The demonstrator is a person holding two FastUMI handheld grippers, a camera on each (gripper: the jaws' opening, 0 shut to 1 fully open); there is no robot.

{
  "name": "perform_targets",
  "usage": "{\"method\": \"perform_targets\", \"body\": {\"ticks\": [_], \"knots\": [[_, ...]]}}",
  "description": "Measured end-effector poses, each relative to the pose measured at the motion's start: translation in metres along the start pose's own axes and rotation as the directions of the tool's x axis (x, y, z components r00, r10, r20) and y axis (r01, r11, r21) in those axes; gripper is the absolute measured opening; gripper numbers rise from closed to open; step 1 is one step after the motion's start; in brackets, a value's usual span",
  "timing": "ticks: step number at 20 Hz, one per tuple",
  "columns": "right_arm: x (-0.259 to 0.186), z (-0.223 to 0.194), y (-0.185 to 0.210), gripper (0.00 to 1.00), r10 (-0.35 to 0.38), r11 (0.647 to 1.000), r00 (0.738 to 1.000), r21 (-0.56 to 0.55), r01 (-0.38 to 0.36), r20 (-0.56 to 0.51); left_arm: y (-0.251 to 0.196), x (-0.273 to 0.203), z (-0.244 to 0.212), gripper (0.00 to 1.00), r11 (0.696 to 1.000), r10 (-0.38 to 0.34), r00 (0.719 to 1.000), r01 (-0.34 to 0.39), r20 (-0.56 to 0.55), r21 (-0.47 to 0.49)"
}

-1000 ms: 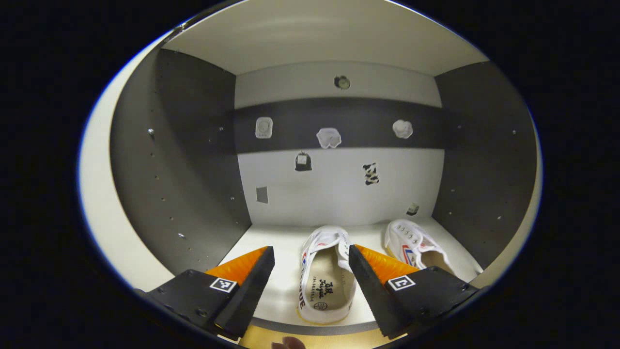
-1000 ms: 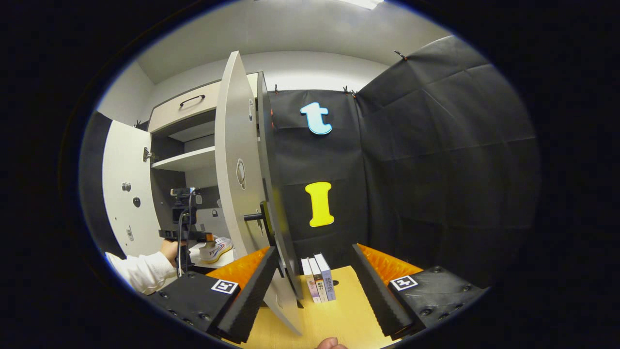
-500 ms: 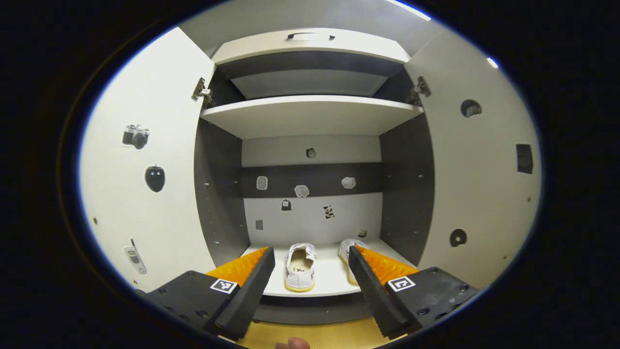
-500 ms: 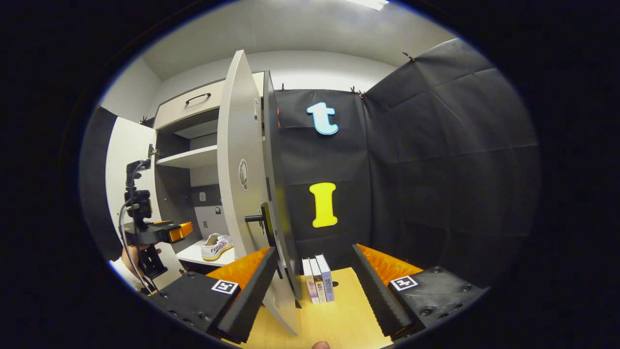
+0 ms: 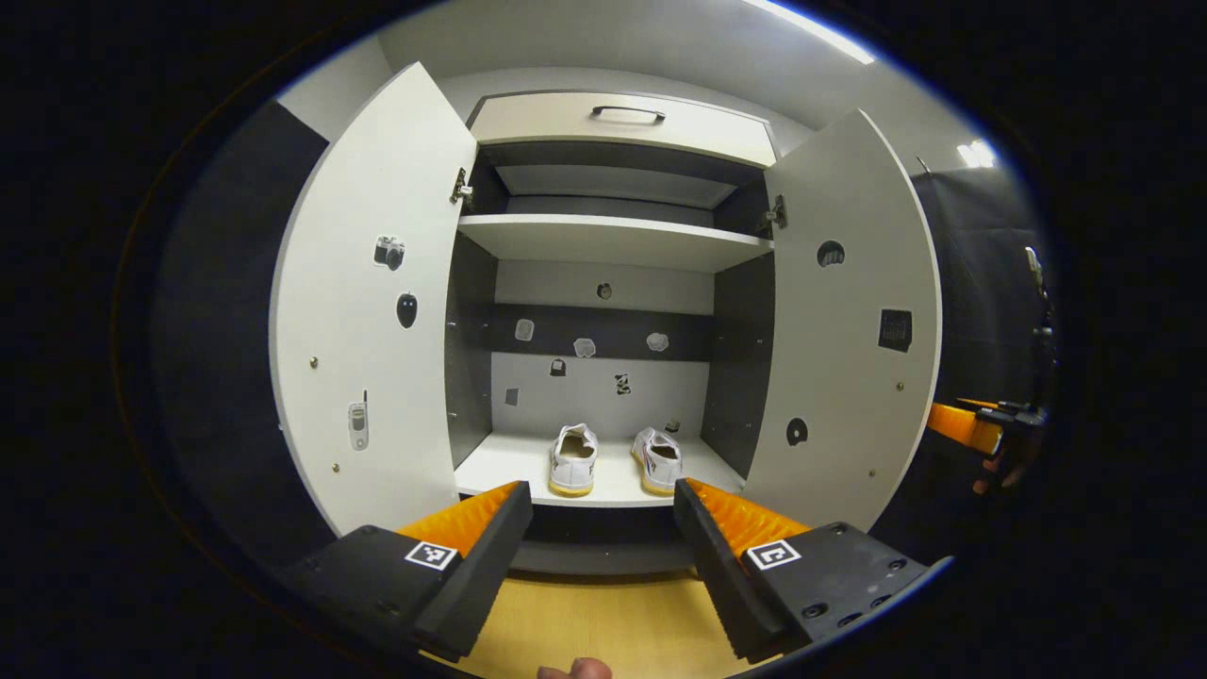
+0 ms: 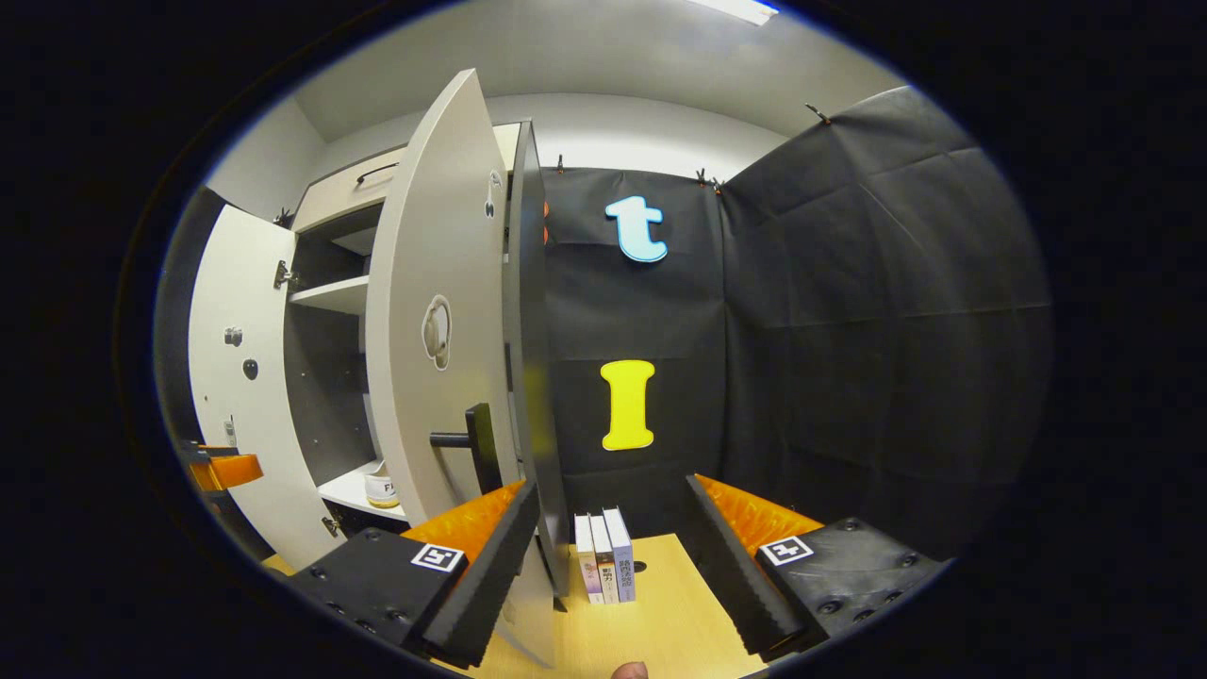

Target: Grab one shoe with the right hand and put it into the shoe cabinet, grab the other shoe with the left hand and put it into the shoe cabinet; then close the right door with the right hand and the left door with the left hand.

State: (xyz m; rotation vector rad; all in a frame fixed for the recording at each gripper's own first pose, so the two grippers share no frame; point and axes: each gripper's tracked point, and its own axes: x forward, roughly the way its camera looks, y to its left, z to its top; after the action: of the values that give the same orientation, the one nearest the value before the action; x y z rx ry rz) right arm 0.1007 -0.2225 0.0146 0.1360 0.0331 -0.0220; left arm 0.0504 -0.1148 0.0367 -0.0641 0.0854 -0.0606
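1. Both shoes are already in the cabinet [image 5: 613, 240]: the left shoe [image 5: 573, 459] and the right shoe [image 5: 658, 458] sit side by side on the bottom shelf [image 5: 504, 471], heels toward you. Judged from that, what is left is the two doors.

2. Your right claw [image 6: 613, 556] is spread open and holds nothing. The right door [image 6: 429, 321] stands just to its left, swung out almost edge-on to you. Its outer face and dark handle [image 6: 467, 438] lie up and to the left of the claw, and its free edge runs top to bottom just past the claw's left finger.

3. So the door lies left of this claw, and I judge the push has to go leftward, against the outer face near the handle, to swing it toward the cabinet. The books [image 6: 603, 556] stand on the bench [image 6: 660, 613] between your fingers, farther off; keep clear of them.

4. Your left claw [image 5: 599, 556] is also open and empty, facing the cabinet squarely from in front. The left door [image 5: 368, 311] stands wide open to its left, inner face toward you.

5. The right claw is the nearer to its door, and the task names that door first.
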Motion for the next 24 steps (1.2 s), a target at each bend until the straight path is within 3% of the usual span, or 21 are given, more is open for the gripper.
{"method": "perform_targets", "body": {"ticks": [8,16,24], "knots": [[0.005,-0.006,0.015,0.98,0.032,0.998,0.999,0.058,-0.031,-0.013,0.049,-0.011,-0.005,0.95,0.999,0.009,1.000,-0.010,-0.024,-0.041],[0.000,-0.006,0.032,0.96,-0.037,0.999,0.999,0.039,0.037,0.004,0.084,-0.019,-0.004,0.95,1.000,0.006,1.000,-0.006,-0.004,-0.027],[-0.007,-0.011,0.089,0.96,-0.012,0.999,1.000,0.052,0.012,0.011,0.126,-0.027,-0.005,0.95,1.000,0.022,1.000,-0.022,0.002,-0.017]]}}
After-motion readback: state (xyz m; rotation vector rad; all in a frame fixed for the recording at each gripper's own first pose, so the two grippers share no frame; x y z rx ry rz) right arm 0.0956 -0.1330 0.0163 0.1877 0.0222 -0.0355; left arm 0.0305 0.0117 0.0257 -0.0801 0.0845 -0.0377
